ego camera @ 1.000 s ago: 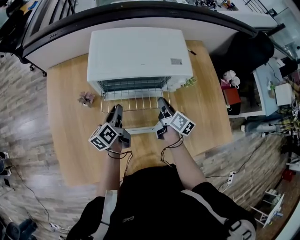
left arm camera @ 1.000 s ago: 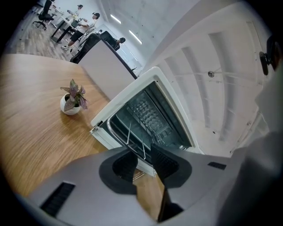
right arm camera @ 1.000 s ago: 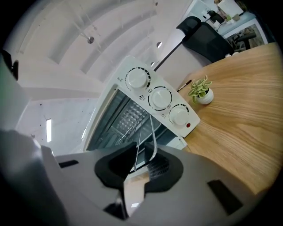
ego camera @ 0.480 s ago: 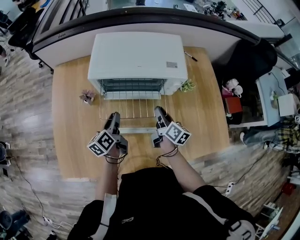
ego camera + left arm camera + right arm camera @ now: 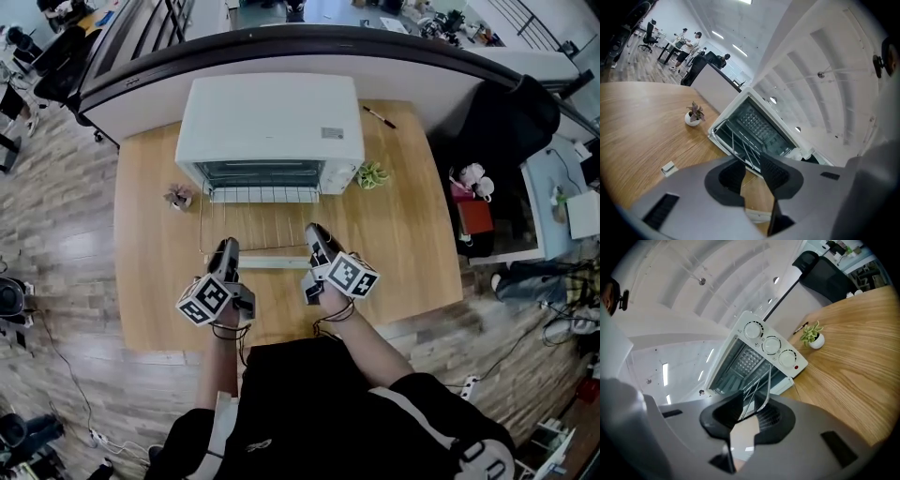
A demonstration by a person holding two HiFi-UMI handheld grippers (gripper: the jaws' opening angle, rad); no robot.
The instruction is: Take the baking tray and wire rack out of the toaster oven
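The white toaster oven [image 5: 272,122] stands at the back of the wooden table [image 5: 403,234] with its door folded down flat. The wire rack [image 5: 262,220] is slid most of the way out over the door. My left gripper [image 5: 225,251] is shut on the rack's near left edge, and my right gripper [image 5: 313,234] is shut on its near right edge. In the left gripper view the rack's wires [image 5: 740,147] run from the oven's mouth [image 5: 759,124] into the jaws [image 5: 752,174]. The right gripper view shows the rack [image 5: 757,383] caught between the pads [image 5: 749,411]. I cannot make out the baking tray.
A small reddish potted plant [image 5: 178,197] sits left of the oven and a green one [image 5: 373,174] right of it, below the oven's knobs [image 5: 771,345]. A pen [image 5: 380,116] lies at the back right. A small white block [image 5: 668,168] rests on the table.
Both grippers have drawn back toward me, and the wire rack has slid further out of the oven with them.
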